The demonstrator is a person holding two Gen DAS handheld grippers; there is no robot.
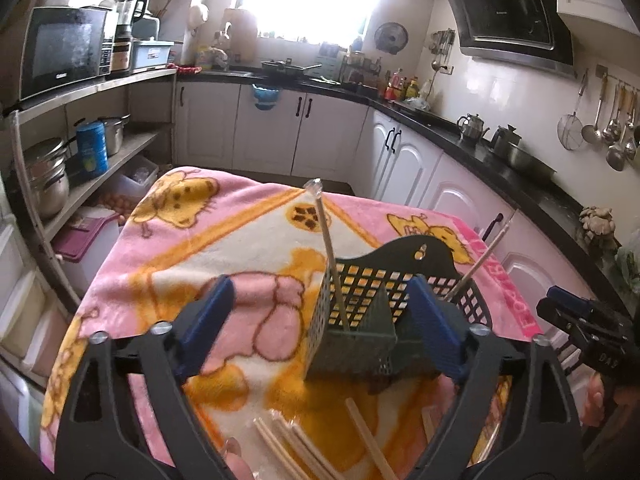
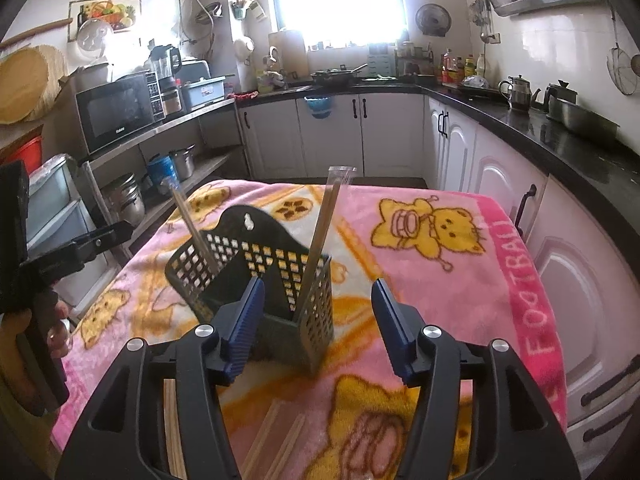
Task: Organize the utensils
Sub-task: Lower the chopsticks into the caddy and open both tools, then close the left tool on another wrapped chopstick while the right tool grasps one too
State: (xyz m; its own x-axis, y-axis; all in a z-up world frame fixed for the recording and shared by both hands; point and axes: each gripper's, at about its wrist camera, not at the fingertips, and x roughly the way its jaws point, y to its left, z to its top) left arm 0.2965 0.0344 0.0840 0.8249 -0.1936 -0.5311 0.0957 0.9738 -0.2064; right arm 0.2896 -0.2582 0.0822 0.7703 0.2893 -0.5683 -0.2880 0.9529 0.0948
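On pink towel (image 2: pixel 460 216): "FOOTBALL" lettering | black utensil basket (image 2: pixel 256 276) holds wrapped chopsticks (image 2: pixel 320 232)

The black perforated utensil holder (image 2: pixel 256 280) stands in the middle of the blanket-covered table (image 2: pixel 460 280), right ahead of both grippers. Two wrapped chopstick pairs lean up out of its compartments, one (image 2: pixel 324 224) toward the right, one (image 2: pixel 196 236) toward the left, blocking a straight pass over the top. Loose chopsticks (image 1: pixel 296 448) lie on the near blanket below the fingers. To the right of the holder the blanket is bare and open. The left gripper (image 2: pixel 60 256) occupies the room beside the holder's left flank.
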